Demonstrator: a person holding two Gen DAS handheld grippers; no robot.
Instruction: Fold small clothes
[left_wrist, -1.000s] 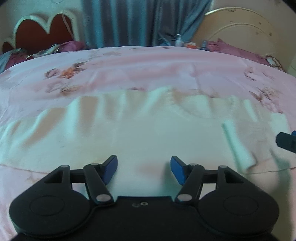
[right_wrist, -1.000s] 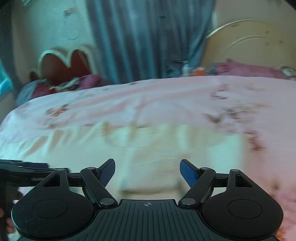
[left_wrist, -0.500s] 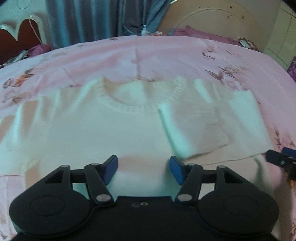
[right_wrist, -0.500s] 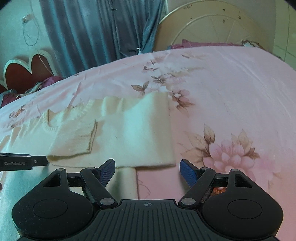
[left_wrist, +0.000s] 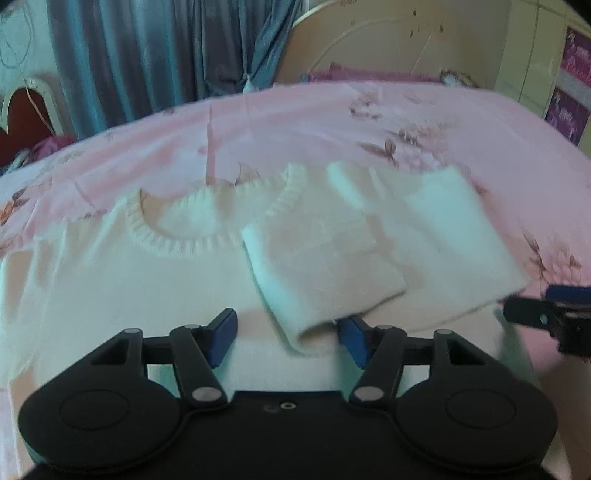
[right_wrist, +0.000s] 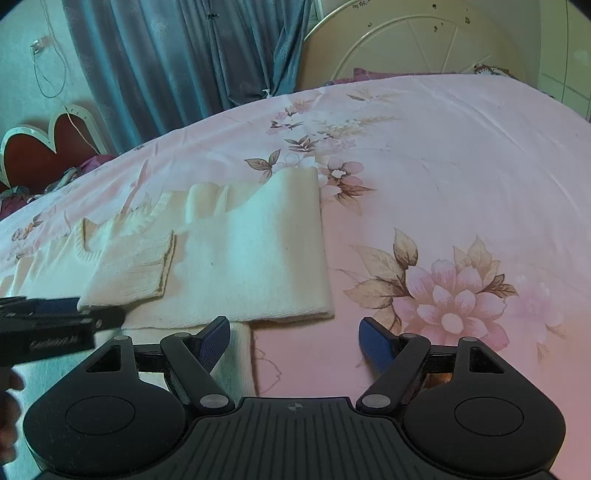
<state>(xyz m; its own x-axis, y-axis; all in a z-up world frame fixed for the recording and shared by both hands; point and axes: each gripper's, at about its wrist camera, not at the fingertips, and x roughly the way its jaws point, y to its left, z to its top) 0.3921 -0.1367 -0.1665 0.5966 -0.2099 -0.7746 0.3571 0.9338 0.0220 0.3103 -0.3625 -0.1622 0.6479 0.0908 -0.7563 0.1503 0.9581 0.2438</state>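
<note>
Left gripper (left_wrist: 287, 334): jaws apart, nothing pressed between the blue pads; they have just opened a little further, with only the sweater's cuff lying in the gap.
Between its fingers: the folded-in sleeve (left_wrist: 325, 273) of the cream sweater (left_wrist: 110, 280) ends here, its cuff lying close against the right-hand pad.
Ahead of it: the ribbed neckline (left_wrist: 207, 229) lies ahead and to the left, the folded side panel ahead and to the right.
Right gripper (right_wrist: 294, 341): jaws wide apart, holding nothing.
Under its fingers: the left pad sits over the sweater's side edge, the right pad over bare pink floral bedsheet (right_wrist: 461, 184).
Just ahead of it: the folded panel of the sweater, flat, with the sleeve cuff lying across it to the left.
Beside it: the left gripper's tip enters from the left edge, a bit of the person's hand (right_wrist: 9, 391) below it.
Far side: a blue curtain (right_wrist: 184, 55), a heart-shaped headboard (right_wrist: 44, 147) to the left, a round cream headboard (right_wrist: 424, 40) to the right.
In the way: nothing lies on top of the sweater.
</note>
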